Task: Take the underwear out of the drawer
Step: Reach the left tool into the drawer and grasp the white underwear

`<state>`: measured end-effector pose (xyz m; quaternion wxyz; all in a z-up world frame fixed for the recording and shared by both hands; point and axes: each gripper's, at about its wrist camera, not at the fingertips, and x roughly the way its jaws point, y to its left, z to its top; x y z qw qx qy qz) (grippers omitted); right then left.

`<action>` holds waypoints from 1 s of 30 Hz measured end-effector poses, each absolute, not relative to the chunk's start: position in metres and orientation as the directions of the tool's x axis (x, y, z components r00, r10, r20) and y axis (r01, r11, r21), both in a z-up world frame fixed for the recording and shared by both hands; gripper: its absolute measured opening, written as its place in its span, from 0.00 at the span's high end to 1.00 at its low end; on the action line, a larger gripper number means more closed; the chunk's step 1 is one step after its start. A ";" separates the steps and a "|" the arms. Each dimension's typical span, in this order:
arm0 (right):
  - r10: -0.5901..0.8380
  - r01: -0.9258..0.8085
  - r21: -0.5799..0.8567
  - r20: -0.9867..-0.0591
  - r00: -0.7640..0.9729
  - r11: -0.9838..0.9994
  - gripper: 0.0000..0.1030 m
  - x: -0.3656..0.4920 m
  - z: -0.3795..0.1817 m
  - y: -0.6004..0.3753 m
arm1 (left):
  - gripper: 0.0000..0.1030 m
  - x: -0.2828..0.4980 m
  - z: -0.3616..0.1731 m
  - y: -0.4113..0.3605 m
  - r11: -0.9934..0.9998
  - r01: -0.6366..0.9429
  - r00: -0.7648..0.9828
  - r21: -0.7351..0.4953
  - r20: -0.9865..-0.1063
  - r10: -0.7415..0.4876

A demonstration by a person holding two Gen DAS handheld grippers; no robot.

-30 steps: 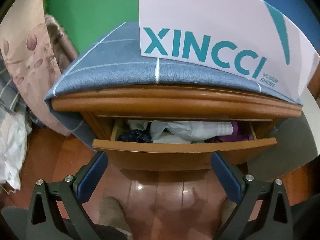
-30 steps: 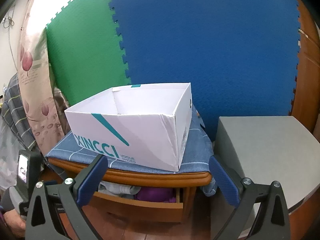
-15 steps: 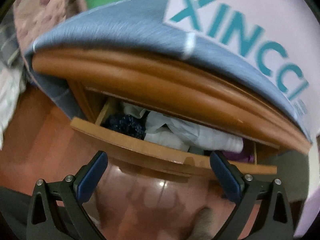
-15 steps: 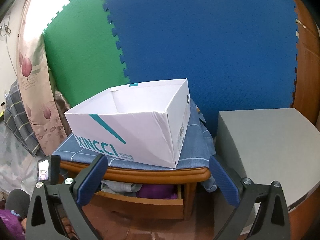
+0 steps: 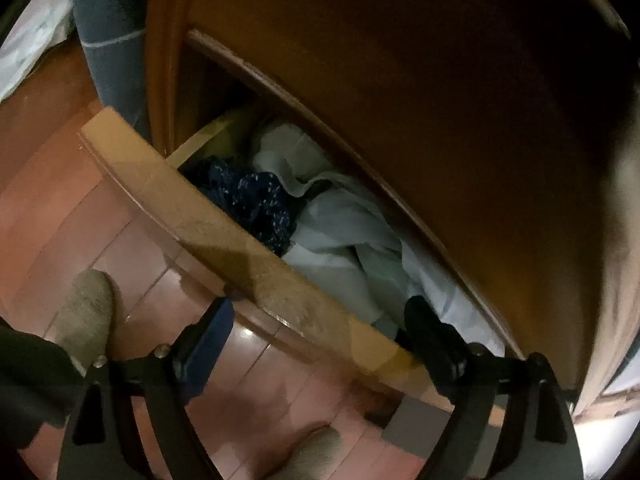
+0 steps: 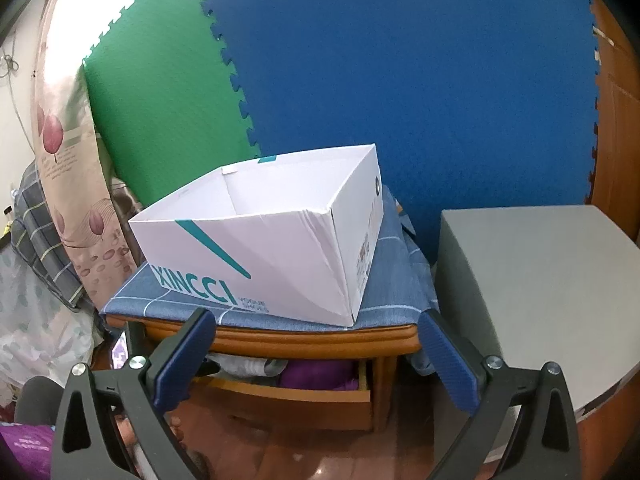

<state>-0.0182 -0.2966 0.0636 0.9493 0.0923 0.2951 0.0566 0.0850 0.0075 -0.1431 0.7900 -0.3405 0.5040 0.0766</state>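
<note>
The wooden drawer stands partly open under the nightstand top. Inside lie a dark blue speckled garment and pale white garments. My left gripper points down at the drawer's front board and straddles it, one finger outside and the other inside among the white cloth. Its jaws are closing with the board between them, and the pads do not press on it. My right gripper hangs open and empty, back from the drawer, where a purple garment shows.
A white XINCCI shoe box sits on a blue cloth over the nightstand. A grey cabinet stands to its right, with blue and green foam mats behind. A person's socked foot rests on the reddish floor by the drawer.
My left gripper has dropped, rolled and closed in on the drawer, so its fingers now straddle the front board, and its jaws have narrowed a little. The right gripper has hardly moved.
</note>
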 end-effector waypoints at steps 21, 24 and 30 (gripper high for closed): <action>0.194 -0.054 0.248 -0.583 0.789 0.967 0.00 -0.014 0.056 -0.300 | 0.06 0.059 -0.170 0.005 0.731 -0.552 0.444 -0.402 -0.883 -0.151; 0.192 -0.050 0.248 -0.592 0.783 0.967 0.00 -0.014 0.054 -0.300 | 0.06 0.050 -0.175 0.003 0.754 -0.526 0.425 -0.394 -0.889 -0.168; 0.190 -0.047 0.244 -0.603 0.775 0.969 0.00 -0.013 0.052 -0.301 | 0.06 0.028 -0.171 0.004 0.798 -0.482 0.387 -0.362 -0.905 -0.176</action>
